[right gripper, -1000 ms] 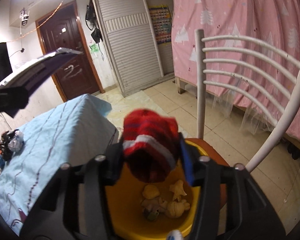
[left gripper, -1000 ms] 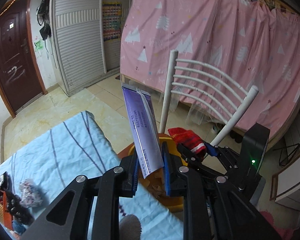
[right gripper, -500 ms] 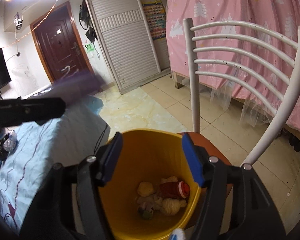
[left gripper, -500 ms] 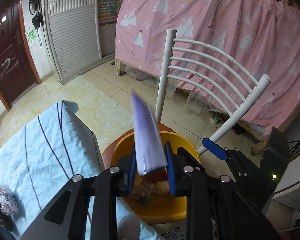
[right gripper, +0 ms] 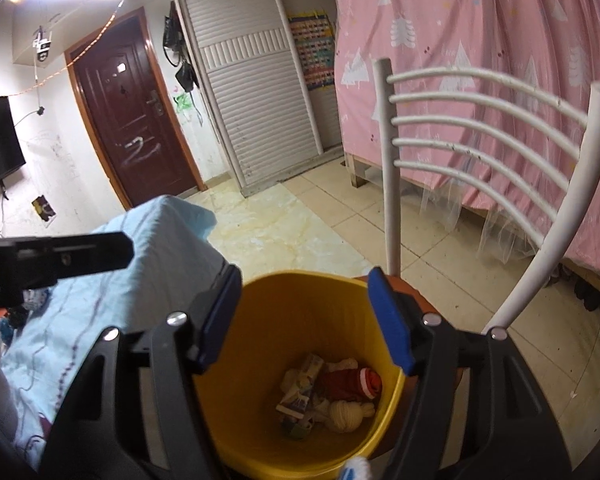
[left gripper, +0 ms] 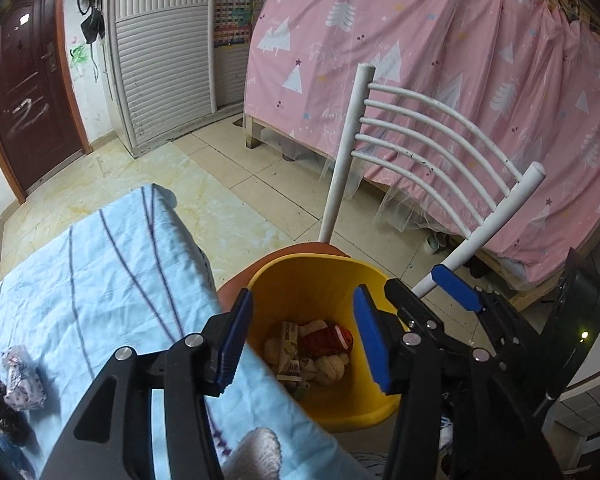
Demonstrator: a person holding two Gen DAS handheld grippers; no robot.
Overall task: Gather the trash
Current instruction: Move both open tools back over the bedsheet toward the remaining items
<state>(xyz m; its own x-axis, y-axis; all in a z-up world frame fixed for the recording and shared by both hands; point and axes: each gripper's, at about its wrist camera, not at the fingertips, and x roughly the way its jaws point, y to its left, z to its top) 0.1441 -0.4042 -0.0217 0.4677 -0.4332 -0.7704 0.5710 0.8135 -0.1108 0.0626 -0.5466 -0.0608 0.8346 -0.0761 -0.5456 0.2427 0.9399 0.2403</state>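
A yellow bin [left gripper: 312,276] [right gripper: 300,292] stands on a chair seat beside the table. Inside lie a red striped sock [left gripper: 327,338] [right gripper: 350,384], a printed wrapper [left gripper: 290,354] [right gripper: 300,390] and pale crumpled bits. My left gripper [left gripper: 300,338] is open and empty above the bin's near rim. My right gripper [right gripper: 306,318] is open and empty above the bin too; it also shows at the right of the left wrist view [left gripper: 416,292]. The left gripper's dark finger [right gripper: 56,258] shows at the left of the right wrist view.
A table with a light blue striped cloth [left gripper: 112,264] [right gripper: 148,240] lies to the left, with small items [left gripper: 22,378] at its near left. A white chair back [left gripper: 440,148] [right gripper: 480,136] rises behind the bin. A pink curtain [left gripper: 460,60] hangs beyond.
The right gripper opened and dropped the red sock into the bin. The left gripper moved over the bin, opened and let the purple packet fall in.
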